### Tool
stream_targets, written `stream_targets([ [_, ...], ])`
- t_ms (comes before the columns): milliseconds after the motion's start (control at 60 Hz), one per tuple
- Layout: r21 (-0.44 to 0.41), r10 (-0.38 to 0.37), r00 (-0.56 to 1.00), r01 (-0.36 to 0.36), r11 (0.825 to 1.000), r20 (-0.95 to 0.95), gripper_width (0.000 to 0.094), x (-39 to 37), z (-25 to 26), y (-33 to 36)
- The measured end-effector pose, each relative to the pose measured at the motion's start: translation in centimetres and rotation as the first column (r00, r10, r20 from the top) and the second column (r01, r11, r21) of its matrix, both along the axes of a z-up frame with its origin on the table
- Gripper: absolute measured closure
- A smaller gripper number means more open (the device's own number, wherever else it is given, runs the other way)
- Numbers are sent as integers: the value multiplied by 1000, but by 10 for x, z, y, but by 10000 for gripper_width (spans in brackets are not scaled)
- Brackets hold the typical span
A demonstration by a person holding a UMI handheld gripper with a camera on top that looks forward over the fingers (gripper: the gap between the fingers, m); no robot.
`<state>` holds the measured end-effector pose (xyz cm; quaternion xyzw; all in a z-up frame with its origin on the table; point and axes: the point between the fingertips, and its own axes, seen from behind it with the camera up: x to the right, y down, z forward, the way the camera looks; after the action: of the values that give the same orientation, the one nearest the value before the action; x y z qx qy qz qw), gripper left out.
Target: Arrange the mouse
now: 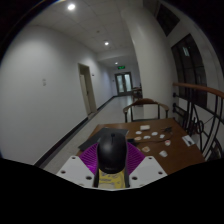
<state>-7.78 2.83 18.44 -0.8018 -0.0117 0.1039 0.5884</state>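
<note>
A black computer mouse [111, 150] sits between the two purple pads of my gripper [111, 158], and both pads press on its sides. The gripper holds the mouse up above a brown wooden table [160, 150] that lies ahead and to the right. A yellowish patterned part of the gripper shows just below the mouse. The mouse hides the table area right behind it.
Several small white cards [160, 130] lie scattered on the table. A wooden chair [146, 106] stands at the table's far end, and a wooden railing [198, 95] runs on the right. A long white corridor with doors [122, 84] stretches ahead on the left.
</note>
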Motion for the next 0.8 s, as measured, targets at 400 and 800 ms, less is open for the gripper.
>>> stream_targets([
  [400, -299, 1, 985, 53, 953, 175, 565, -78, -195, -17],
  [800, -237, 301, 942, -261, 936, 151, 85, -55, -149, -84],
])
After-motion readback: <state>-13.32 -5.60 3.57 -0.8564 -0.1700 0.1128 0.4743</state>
